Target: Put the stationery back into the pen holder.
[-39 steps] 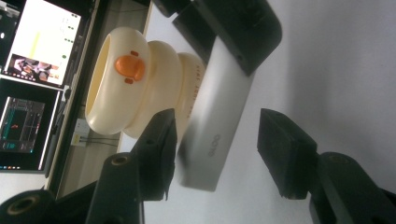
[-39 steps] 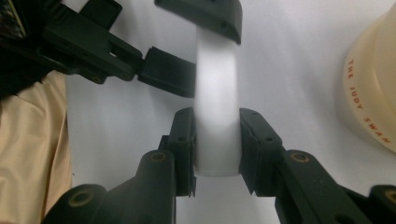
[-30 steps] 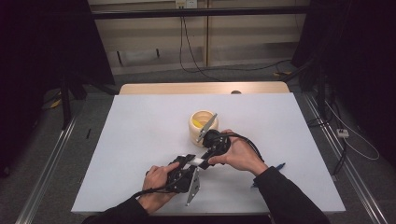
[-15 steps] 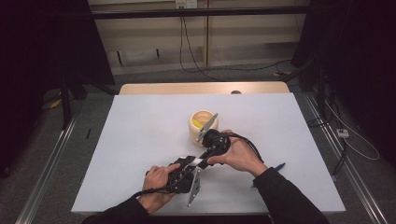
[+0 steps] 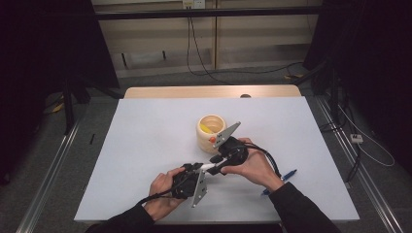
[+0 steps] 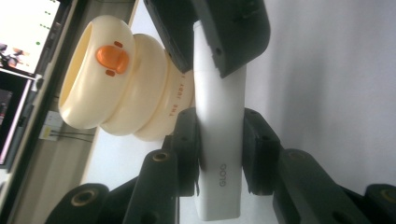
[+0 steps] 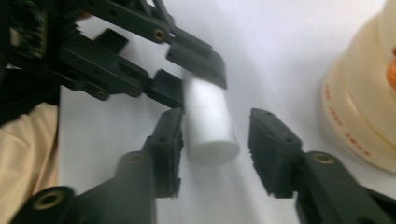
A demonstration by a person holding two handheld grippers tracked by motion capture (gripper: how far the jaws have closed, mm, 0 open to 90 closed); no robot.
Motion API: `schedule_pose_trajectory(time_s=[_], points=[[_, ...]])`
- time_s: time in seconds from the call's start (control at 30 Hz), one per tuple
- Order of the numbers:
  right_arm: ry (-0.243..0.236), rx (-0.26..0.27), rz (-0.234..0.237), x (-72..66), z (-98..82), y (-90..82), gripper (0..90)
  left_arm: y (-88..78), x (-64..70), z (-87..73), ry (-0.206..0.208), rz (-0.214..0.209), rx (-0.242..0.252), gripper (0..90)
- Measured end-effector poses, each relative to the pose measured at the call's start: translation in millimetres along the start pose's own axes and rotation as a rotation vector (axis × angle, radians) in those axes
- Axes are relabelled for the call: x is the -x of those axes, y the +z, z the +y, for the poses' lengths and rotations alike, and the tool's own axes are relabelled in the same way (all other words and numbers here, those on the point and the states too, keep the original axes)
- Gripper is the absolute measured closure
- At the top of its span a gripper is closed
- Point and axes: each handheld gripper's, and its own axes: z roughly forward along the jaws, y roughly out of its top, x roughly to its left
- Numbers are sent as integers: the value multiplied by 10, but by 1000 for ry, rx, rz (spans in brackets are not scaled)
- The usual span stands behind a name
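High view showed your two grippers meeting over one white table (image 5: 145,145), just in front of one cream pot (image 5: 212,133). Your left gripper (image 6: 219,154) had closed further and was clamped on the single white glue stick (image 6: 218,140), pads pressing both its sides. Your right gripper (image 7: 215,140) had just opened: the stick's end sat between its jaws, one pad beside it, the other clear. One blue pen (image 5: 282,180) lay by your right sleeve.
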Motion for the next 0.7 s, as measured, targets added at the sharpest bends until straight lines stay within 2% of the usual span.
schedule_pose_trajectory(time_s=[0.07, 0.1, 0.13, 0.17, 0.2, 0.27, 0.33, 0.43, 0.53, 0.6, 0.7], points=[[0, 13, -13, -12, -27, -9, 525, -10, -7, -6, -17, -17, -1, 701], [-5, 23, -16, -16, -38, -14, 511, -11, -6, -13, -49, -24, 4, 701], [-6, 27, -31, -25, -47, -24, 487, -2, -15, -20, -61, -27, 15, 701], [-7, 38, -44, -27, -54, -32, 447, -6, -29, -34, -73, -42, 3, 701], [-4, 49, -50, -24, -63, -41, 428, -20, -68, -44, -63, -54, -20, 701], [6, 66, -70, -11, -87, -64, 378, 17, -49, -73, -184, -64, 48, 701], [27, 86, -88, -3, -121, -79, 299, 5, -96, -94, -215, -69, 49, 701], [34, 103, -114, -21, -188, -104, 239, -12, -161, -136, -281, -75, 68, 701], [35, 112, -163, -44, -247, -121, 152, -23, -208, -173, -323, -96, 75, 701], [56, 140, -201, -62, -295, -145, 145, -23, -229, -194, -371, -108, 93, 701], [85, 182, -216, -54, -358, -185, 124, -35, -274, -226, -428, -130, 109, 701]])
